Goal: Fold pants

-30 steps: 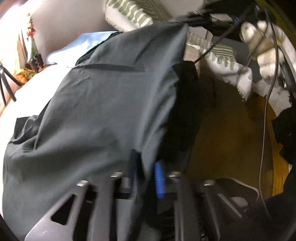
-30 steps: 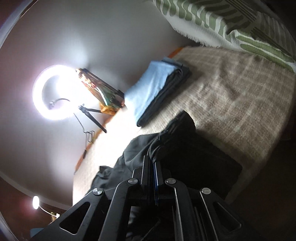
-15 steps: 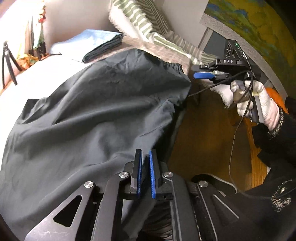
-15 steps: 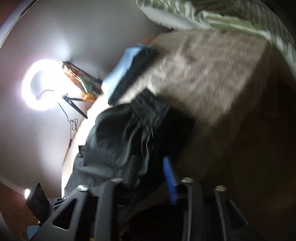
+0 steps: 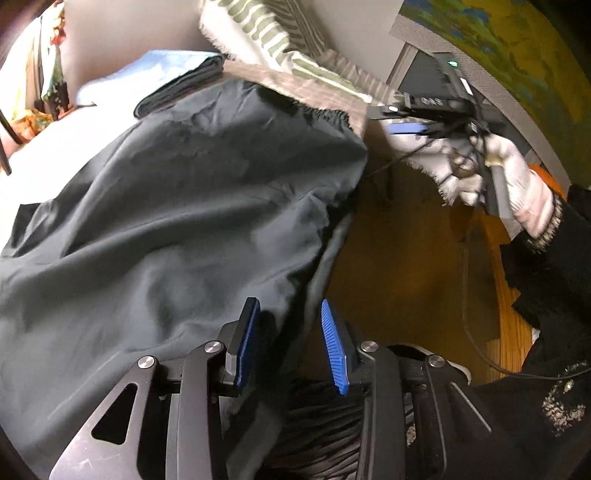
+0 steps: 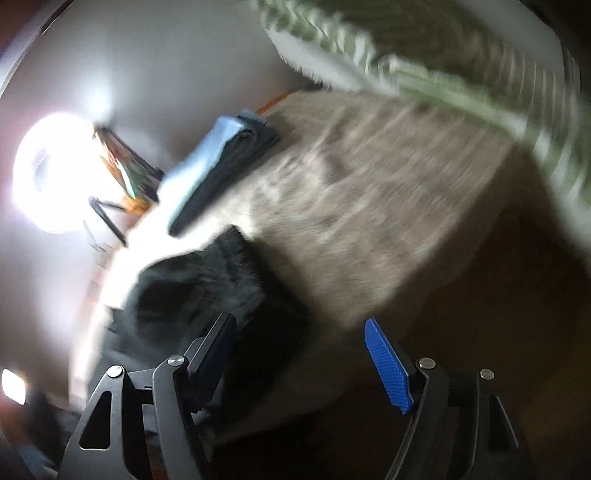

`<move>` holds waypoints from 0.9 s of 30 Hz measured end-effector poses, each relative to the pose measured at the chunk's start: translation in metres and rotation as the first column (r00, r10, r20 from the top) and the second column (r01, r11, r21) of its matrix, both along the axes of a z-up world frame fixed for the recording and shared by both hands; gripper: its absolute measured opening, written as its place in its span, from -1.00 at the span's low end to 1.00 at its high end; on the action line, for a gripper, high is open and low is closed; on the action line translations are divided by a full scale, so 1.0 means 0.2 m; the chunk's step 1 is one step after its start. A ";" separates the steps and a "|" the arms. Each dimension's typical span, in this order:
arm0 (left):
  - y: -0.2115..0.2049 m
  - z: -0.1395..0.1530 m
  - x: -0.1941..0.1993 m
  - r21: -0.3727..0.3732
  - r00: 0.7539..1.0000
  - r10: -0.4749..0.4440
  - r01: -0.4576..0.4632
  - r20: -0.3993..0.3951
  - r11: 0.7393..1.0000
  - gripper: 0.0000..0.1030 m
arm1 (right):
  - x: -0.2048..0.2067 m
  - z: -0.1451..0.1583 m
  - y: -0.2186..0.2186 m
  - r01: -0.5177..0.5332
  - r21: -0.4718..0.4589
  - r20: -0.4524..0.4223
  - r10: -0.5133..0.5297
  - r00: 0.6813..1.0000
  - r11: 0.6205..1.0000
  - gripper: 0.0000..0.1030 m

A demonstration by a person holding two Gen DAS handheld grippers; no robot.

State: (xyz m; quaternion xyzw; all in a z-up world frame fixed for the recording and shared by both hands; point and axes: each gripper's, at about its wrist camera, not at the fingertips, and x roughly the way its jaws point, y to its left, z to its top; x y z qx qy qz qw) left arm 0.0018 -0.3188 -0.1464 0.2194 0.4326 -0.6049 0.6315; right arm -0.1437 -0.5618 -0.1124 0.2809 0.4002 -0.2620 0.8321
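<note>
pants [image 5: 177, 206] dark grey, plain. Pillow [image 5: 266, 33] white w/ green stripes. Folded stack [image 5: 173, 70] light blue over dark grey. Bed cover [image 6: 369, 206] beige, faint check. Glove [image 5: 524, 184] white. Left gripper [image 5: 291, 343] black, pads [image 5: 332, 347] blue ribbed. Floor [image 5: 406, 266] orange-brown wood.

The pants [image 5: 177, 206] lie spread on the bed cover [image 6: 369, 206], ahead and left of the left gripper [image 5: 290, 343], their side edge draped between its parted fingers. Beyond them, a folded stack of clothes [image 5: 173, 77] sits farther back, pillows [image 5: 266, 33] behind it. The right gripper [image 5: 406, 127] (held apart, right of the waistband) faces the pants' end [image 6: 207, 291], fingers spread.
</note>
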 end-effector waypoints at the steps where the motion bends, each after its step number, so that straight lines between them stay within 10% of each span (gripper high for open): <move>1: 0.00 -0.01 0.01 0.006 1.000 0.004 -0.004 0.002 1.000 -0.37 | -0.03 0.00 0.00 0.021 -0.052 -0.036 -0.023 0.999 0.998 0.64; 9: 0.00 -0.07 0.04 0.038 0.999 0.033 -0.033 -0.001 0.999 -0.24 | -0.21 0.06 -0.10 0.150 -0.333 -0.156 -0.211 0.965 0.931 0.73; 19: 0.00 -0.09 0.00 0.046 0.999 -0.003 0.001 0.033 0.999 0.08 | -0.13 0.03 -0.09 0.013 -0.001 0.067 -0.013 0.998 1.000 0.73; 27: -0.02 -0.09 -0.04 0.036 0.989 -0.048 0.043 0.137 0.998 -0.24 | 0.10 -0.17 -0.03 -0.068 0.255 0.160 0.027 0.987 0.965 0.51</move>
